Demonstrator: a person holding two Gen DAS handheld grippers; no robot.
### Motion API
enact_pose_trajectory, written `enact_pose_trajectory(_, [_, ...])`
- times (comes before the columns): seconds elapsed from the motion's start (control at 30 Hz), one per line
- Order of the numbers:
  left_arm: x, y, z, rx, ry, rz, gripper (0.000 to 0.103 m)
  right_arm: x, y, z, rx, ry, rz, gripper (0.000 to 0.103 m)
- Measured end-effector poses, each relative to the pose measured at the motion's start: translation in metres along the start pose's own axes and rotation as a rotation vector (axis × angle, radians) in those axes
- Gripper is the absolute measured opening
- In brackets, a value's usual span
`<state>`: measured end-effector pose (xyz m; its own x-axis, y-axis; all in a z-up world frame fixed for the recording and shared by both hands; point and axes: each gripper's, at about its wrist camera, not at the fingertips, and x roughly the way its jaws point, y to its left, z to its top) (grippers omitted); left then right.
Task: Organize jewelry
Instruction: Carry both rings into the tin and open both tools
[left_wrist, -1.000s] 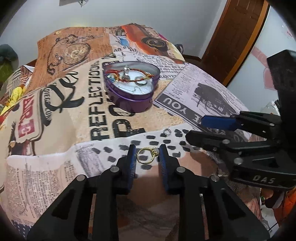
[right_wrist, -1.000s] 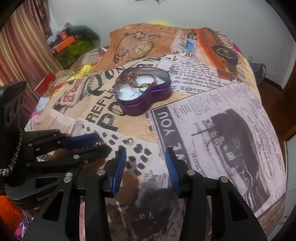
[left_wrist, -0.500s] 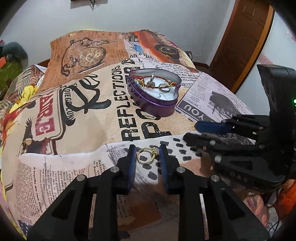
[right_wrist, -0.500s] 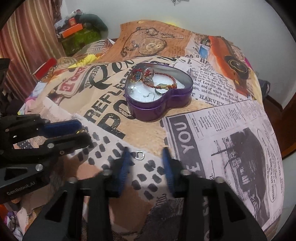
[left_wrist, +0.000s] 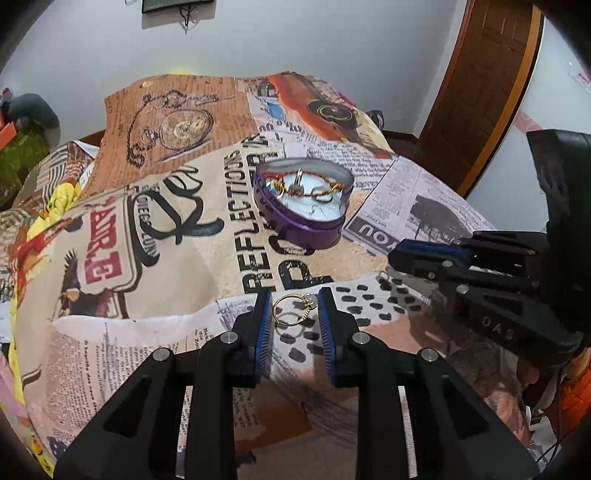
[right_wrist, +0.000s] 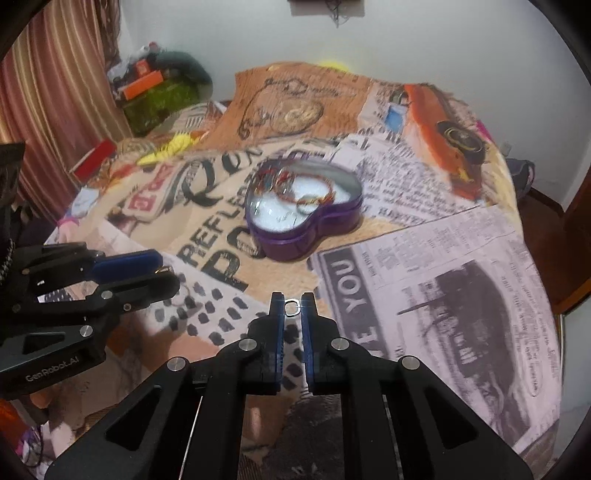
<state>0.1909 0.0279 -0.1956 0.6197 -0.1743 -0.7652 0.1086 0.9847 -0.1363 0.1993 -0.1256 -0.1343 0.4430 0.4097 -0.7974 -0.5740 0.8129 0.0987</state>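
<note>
My left gripper (left_wrist: 294, 306) is shut on a gold ring (left_wrist: 292, 309) and holds it above the printed bedspread. My right gripper (right_wrist: 293, 307) has closed on a small silver ring (right_wrist: 291, 307) near the bedspread. A purple heart-shaped tin (left_wrist: 303, 202) lies open ahead, with a red-and-gold cord bracelet (left_wrist: 310, 184) and other small pieces inside. The tin also shows in the right wrist view (right_wrist: 303, 218). The right gripper appears at the right of the left wrist view (left_wrist: 417, 258). The left gripper appears at the left of the right wrist view (right_wrist: 162, 273).
The bedspread (left_wrist: 155, 229) is a collage print over a bed. A wooden door (left_wrist: 484, 85) stands at the right. A striped curtain (right_wrist: 55, 92) and a clutter of green and orange things (right_wrist: 155, 92) are at the far left.
Both grippers have lifted and the view now looks further across the bed. The right gripper moved onto the silver ring and narrowed its jaws around it. The left still holds the gold ring.
</note>
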Motion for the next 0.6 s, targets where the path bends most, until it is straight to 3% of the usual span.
enact_pose_trajectory(0.6, [-0.037,-0.009,0.041,0.032,-0.127,0.018,0.024,-0.061,0.002,0.031,-0.015,-0.196,-0.027,0.008])
